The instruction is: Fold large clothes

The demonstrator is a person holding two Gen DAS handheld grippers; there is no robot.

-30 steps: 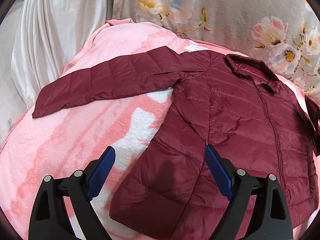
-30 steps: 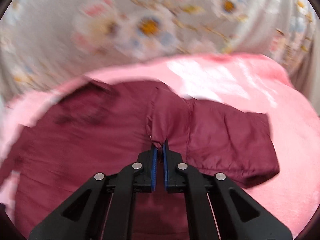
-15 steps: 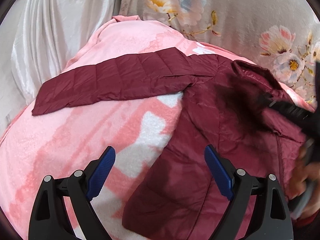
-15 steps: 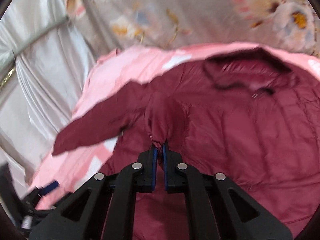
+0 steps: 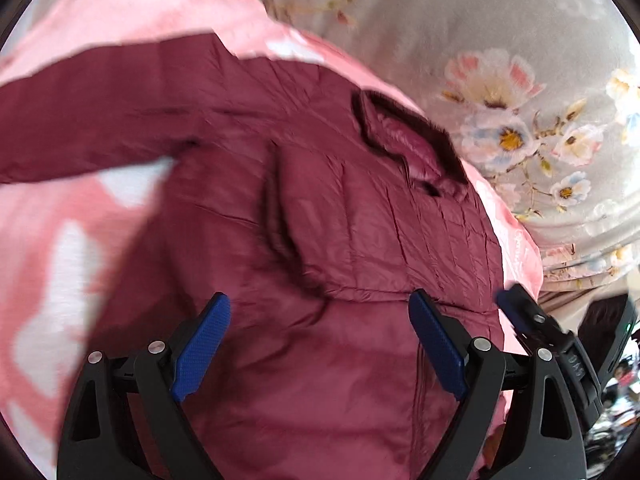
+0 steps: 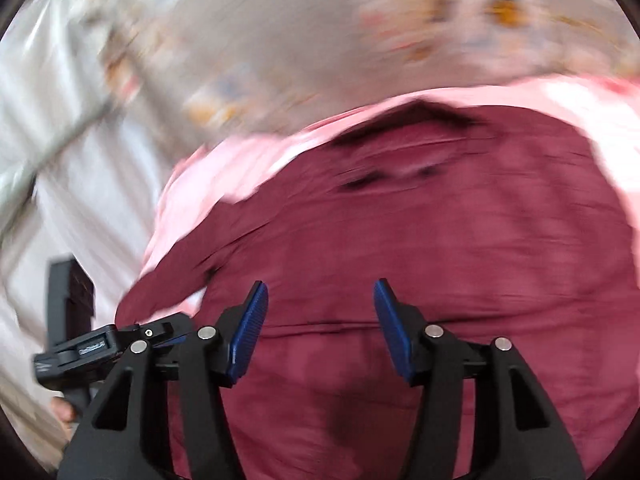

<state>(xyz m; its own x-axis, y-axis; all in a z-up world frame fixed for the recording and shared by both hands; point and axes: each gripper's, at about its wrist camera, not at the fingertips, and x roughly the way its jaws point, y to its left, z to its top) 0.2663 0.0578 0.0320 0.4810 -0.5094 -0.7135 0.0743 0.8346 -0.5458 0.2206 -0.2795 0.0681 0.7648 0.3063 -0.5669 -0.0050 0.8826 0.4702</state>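
A maroon quilted jacket (image 5: 360, 216) lies flat on a pink blanket (image 5: 60, 240). Its right sleeve is folded across the chest; its left sleeve (image 5: 80, 116) stretches out to the left. The collar (image 5: 408, 140) points toward the floral fabric. My left gripper (image 5: 320, 340) is open and empty above the jacket's lower body. My right gripper (image 6: 320, 328) is open and empty over the jacket (image 6: 440, 240), and it also shows at the right edge of the left wrist view (image 5: 536, 328). The right wrist view is blurred.
Floral grey fabric (image 5: 500, 80) hangs behind the bed. White satin cloth (image 6: 60, 140) lies at the left of the right wrist view. The left gripper's body (image 6: 76, 344) shows at the lower left there. The blanket's edge falls off at the right (image 5: 520, 248).
My right gripper has let go of the right sleeve, now lying across the chest, and opened. My left gripper has moved right, over the jacket body.
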